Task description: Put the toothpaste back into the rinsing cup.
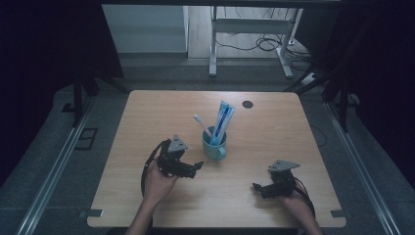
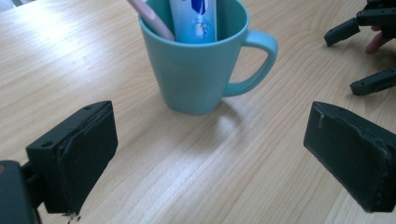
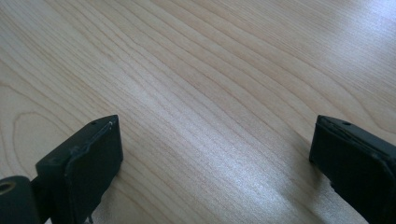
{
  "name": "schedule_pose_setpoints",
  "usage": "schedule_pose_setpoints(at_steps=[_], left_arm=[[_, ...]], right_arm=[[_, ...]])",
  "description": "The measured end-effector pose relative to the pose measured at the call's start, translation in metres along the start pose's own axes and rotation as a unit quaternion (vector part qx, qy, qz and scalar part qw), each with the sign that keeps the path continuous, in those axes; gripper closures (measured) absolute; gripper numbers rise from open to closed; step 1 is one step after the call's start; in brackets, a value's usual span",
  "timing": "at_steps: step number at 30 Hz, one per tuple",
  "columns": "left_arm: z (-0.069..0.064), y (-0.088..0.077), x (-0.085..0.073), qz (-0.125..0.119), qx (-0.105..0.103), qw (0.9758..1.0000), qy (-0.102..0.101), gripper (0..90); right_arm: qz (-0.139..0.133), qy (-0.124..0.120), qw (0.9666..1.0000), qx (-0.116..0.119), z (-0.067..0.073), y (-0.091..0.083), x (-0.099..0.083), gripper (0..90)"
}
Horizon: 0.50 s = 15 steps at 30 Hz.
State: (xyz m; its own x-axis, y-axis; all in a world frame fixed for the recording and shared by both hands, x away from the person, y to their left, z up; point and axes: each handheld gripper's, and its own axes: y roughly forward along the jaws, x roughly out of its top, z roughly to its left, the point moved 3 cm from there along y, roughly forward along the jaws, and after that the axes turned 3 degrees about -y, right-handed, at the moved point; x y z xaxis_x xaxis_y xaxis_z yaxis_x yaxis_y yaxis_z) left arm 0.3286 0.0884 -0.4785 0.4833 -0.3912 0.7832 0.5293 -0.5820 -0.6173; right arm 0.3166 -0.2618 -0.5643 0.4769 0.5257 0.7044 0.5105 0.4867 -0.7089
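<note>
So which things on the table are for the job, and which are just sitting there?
For the job:
- teal ceramic mug with a handle
- blue and white toothpaste tube standing in the mug
- white toothbrush leaning in the mug
- left gripper, jaws open, facing the mug

Just there:
- small dark round spot on the light wooden table
- right gripper, open over bare wood

No readable text; toothpaste tube [image 2: 195, 18] in mug [image 2: 201, 70] bears blue marking, illegible
</note>
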Motion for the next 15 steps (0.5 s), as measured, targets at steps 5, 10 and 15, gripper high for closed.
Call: schedule_pose_setpoints(at_steps=[5,10,15], left_arm=[[0.003,-0.006,-0.009,-0.002,0.002,1.0000,-0.008,2.7],[0.007,-0.013,-0.019,-0.003,0.007,0.9998,-0.017,2.6],[0.011,-0.018,-0.029,-0.002,0.012,0.9996,-0.025,2.6]], right_arm=[[0.000,-0.001,1.0000,0.000,0.000,0.000,0.000,2.5],[0.000,0.000,1.0000,0.000,0.000,0.000,0.000,2.5],[0.000,0.000,1.0000,0.000,0.000,0.000,0.000,2.5]])
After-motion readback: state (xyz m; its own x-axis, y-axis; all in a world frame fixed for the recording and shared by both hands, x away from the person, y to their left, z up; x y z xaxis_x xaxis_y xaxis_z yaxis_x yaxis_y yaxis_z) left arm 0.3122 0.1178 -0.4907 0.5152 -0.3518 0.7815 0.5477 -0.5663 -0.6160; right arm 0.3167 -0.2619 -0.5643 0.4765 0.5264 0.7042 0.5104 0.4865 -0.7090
